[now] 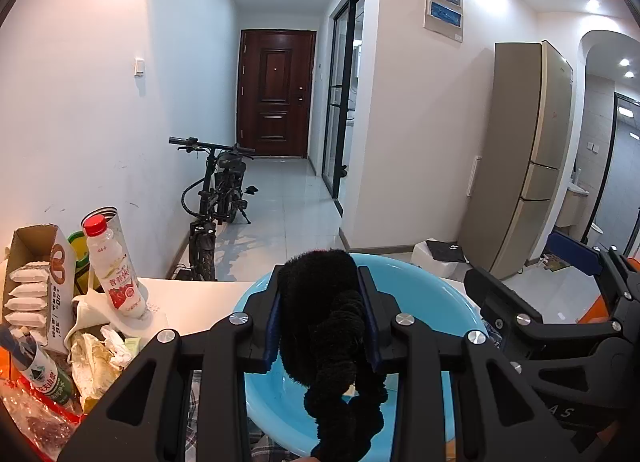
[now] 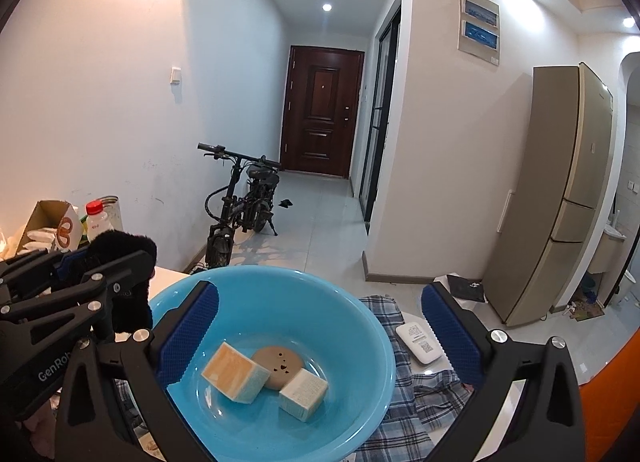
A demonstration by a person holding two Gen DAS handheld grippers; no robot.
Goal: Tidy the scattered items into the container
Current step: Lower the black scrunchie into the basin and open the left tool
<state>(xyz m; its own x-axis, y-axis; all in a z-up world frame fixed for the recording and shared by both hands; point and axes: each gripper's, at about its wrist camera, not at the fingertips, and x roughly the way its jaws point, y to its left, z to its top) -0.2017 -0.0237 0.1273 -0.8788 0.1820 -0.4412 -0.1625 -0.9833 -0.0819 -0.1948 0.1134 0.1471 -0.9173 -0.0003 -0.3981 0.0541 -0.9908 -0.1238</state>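
Observation:
My left gripper (image 1: 322, 298) is shut on a black fluffy cloth item (image 1: 332, 326) and holds it above the near left rim of the blue plastic basin (image 1: 432, 298). In the right wrist view the same gripper (image 2: 120, 262) and black item (image 2: 124, 246) show at the left of the basin (image 2: 360, 342). My right gripper (image 2: 320, 326) is open and empty over the basin. Inside the basin lie two pale blocks, one (image 2: 234, 372) and another (image 2: 303, 394), and a round brown disc (image 2: 280, 366).
Left of the basin stand a red-capped drink bottle (image 1: 114, 266), an open snack box (image 1: 40, 282), a green bottle (image 1: 40, 370) and crumpled wrappers (image 1: 100, 354). A plaid cloth (image 2: 404, 374) lies under the basin, with a white device (image 2: 418, 342) at its right.

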